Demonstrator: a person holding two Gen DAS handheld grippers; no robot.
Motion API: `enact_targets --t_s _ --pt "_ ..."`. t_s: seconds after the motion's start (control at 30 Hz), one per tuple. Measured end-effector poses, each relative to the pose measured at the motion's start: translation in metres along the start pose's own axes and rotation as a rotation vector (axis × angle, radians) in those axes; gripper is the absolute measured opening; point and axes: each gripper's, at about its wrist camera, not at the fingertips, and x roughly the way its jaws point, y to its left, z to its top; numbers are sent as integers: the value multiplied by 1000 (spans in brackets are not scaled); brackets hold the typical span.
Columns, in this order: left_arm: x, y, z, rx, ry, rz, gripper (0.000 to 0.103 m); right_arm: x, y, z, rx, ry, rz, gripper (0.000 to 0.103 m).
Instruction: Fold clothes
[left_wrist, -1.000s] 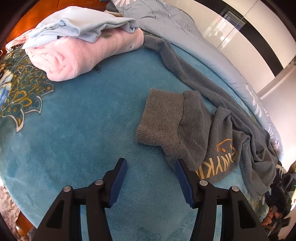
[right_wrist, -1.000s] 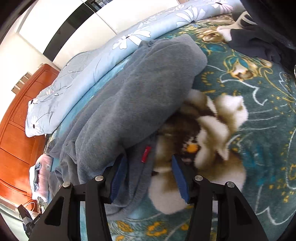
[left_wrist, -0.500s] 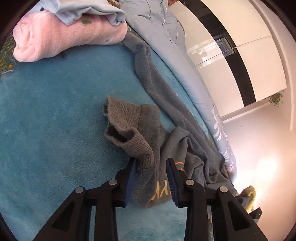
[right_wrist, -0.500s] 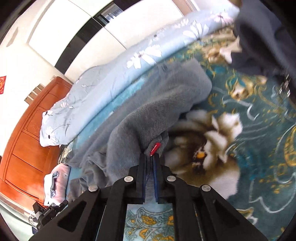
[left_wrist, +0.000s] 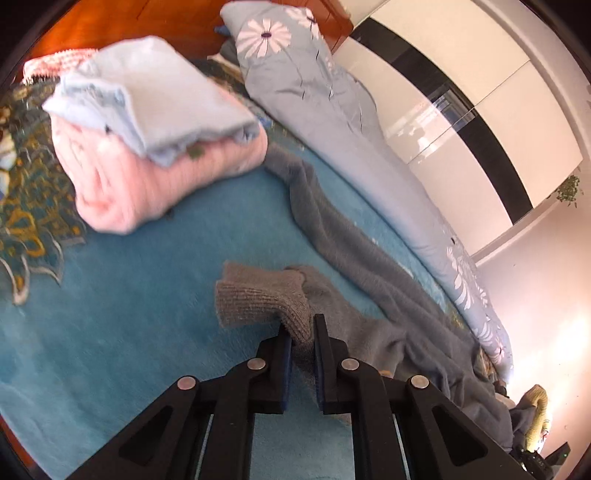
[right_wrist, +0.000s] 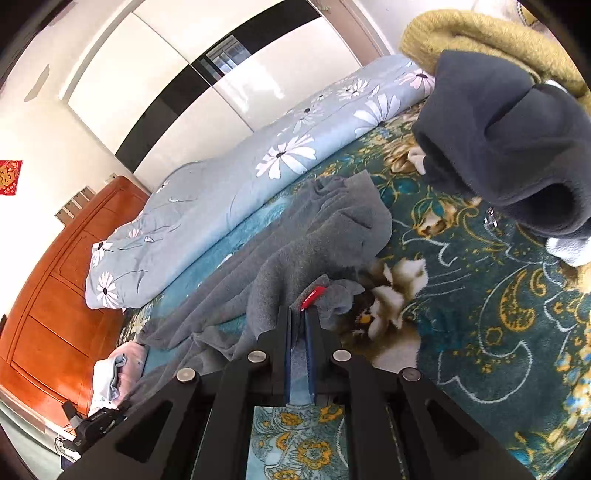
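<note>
We see a small red tag sewn on the grey sweater; its white lettering is too small to read. Our right tongs are pressed together on the sweater's edge just beside that tag. Our left tongs pinch the ribbed cuff of the same sweater, which lies strung out across the teal blanket. Only the left view shows the folded pink and pale blue stack at the far left. Only the right view shows a dark fleece garment at the far right and a red wall decoration.
</note>
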Motion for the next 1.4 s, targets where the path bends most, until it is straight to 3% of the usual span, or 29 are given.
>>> enact_targets --t_s 0.1,0.2,0.3,0.4,0.53,0.67,0.7,1.07,1.17,1.4 --pt "-37 12 21 28 -84 24 10 -30 0 -8 -29 -27 23 3" --pt "-59 37 32 46 -135 103 10 -53 6 -28 -114 -35 54 1" --pt "-58 59 33 30 -110 144 10 -50 1 -48 -172 18 -22 1" --pt "-49 67 27 27 -88 161 11 -41 -28 -50 -78 35 -40 1" --pt "-44 68 16 33 -64 165 11 -31 -75 -43 154 8 -64 2" --pt "-41 65 14 40 -56 166 11 -13 -118 -38 431 -4 22 44" --pt "-41 66 14 36 -53 168 11 -8 -125 -37 484 -6 44 47" --pt "-33 79 12 2 -32 157 12 58 -125 -22 639 36 136 46" --pt "-34 86 14 -16 -32 145 12 55 -114 -12 583 18 121 14" --pt "-36 92 13 -24 -17 94 12 -34 -53 34 191 -188 -26 9"
